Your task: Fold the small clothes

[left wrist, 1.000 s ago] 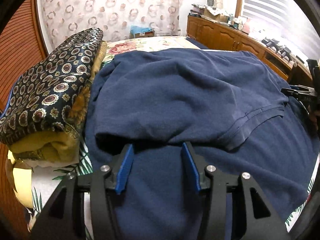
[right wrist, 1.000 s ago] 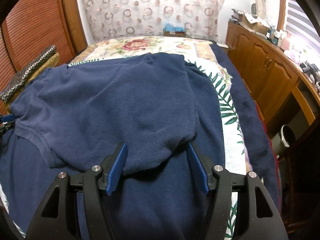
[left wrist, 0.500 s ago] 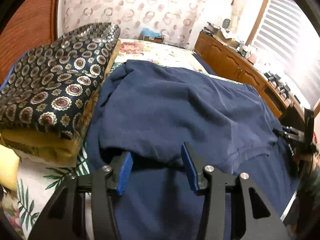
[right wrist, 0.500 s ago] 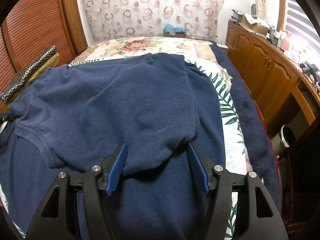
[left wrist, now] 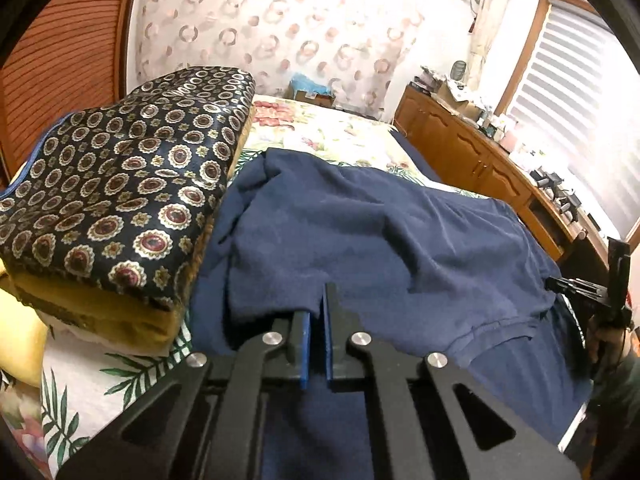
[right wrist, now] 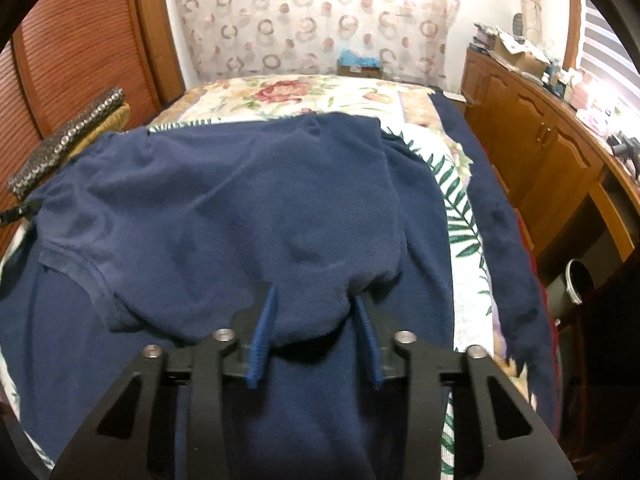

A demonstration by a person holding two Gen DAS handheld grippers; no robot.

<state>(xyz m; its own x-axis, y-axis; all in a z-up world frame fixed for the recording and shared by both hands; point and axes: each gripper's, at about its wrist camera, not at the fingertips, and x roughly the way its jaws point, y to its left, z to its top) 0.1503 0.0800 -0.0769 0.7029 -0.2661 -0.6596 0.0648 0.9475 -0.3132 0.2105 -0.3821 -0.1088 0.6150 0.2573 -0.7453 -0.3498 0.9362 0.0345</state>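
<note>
A navy blue shirt [left wrist: 360, 240] lies folded over on the bed; it also shows in the right wrist view [right wrist: 240, 208]. My left gripper [left wrist: 317, 312] is shut on the shirt's near folded edge. My right gripper [right wrist: 316, 308] straddles a bulge of the same shirt's near edge, its blue pads [right wrist: 262, 336] partly closed and the cloth draped between and over them. The right gripper also shows at the right edge of the left wrist view [left wrist: 592, 292].
A folded patterned quilt [left wrist: 120, 200] on yellow bedding lies left of the shirt. The floral bedspread [right wrist: 312, 92] stretches behind. A wooden cabinet [right wrist: 540, 140] runs along the right, with a grey bucket [right wrist: 568, 284] on the floor beside the bed.
My left gripper has shut on the shirt edge and lifted or turned, tilting its view. My right gripper's jaws have narrowed around the cloth bulge.
</note>
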